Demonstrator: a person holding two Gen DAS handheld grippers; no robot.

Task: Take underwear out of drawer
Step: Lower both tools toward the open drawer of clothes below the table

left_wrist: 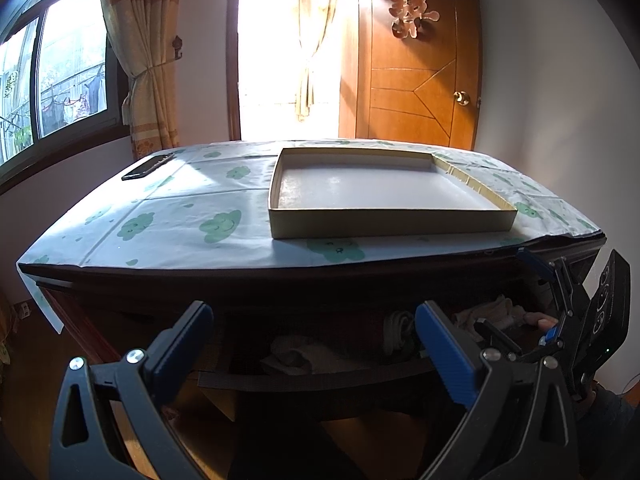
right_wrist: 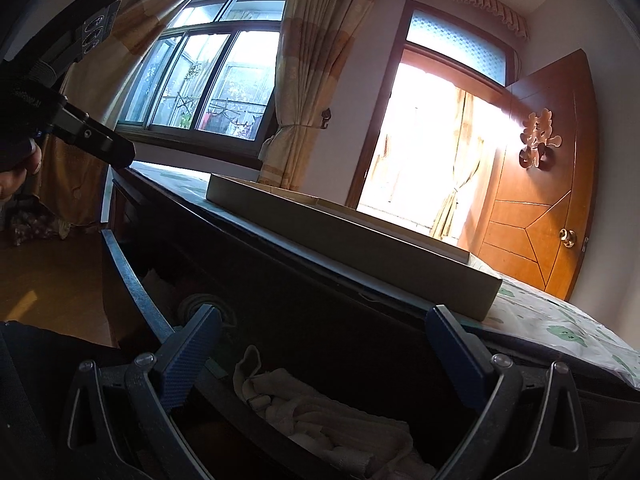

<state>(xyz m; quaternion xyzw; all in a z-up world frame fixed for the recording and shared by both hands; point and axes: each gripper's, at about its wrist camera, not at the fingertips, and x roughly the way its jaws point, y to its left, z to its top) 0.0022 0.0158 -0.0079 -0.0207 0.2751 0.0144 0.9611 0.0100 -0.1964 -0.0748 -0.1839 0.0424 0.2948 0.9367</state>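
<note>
Sunlight from a doorway beside a wooden door falls on a dresser topped with a cloud-print cloth. On that cloth, a shallow cardboard tray lies toward the dresser's right half, and a dark remote sits at its far left corner. Below the top, the drawer stands pulled out. Pale underwear lies bunched inside it (more light cloth, hard to identify in the shadow, sits further along). The left gripper hangs before the drawer with its jaws spread wide, holding nothing. The right gripper hovers just above the underwear, jaws likewise spread apart.
</note>
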